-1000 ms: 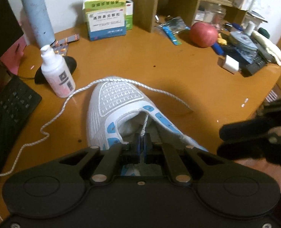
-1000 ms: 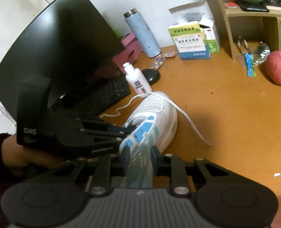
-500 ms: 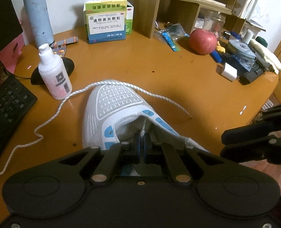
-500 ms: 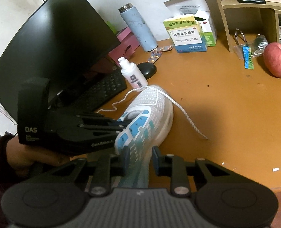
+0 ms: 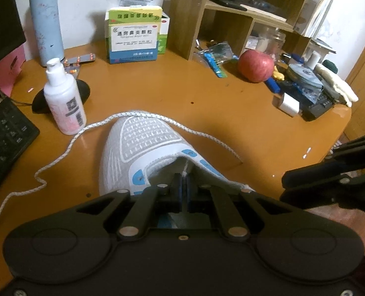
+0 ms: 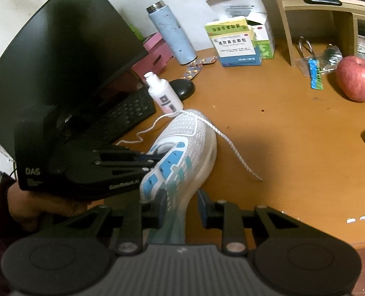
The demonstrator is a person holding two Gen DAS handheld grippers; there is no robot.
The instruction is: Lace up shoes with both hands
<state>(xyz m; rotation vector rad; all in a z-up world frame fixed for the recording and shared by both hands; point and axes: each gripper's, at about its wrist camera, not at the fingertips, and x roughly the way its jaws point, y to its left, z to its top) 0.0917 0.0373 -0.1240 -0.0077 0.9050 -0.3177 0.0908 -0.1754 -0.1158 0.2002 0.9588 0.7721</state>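
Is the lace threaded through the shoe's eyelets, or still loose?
Loose. The lace drapes over the shoe toe, both ends trailing on the desk; the eyelets look empty.

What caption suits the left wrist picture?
Left gripper pinches the lace at the shoe tongue.

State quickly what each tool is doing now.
Left tool: shut on the shoe tongue.
Right tool: open, straddling the shoe.

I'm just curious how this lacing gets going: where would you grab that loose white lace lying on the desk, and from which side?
Probably near the free end of the lace, right of the shoe. There it lies straight on the bare desk, so the right gripper could come from above, fingers astride it.
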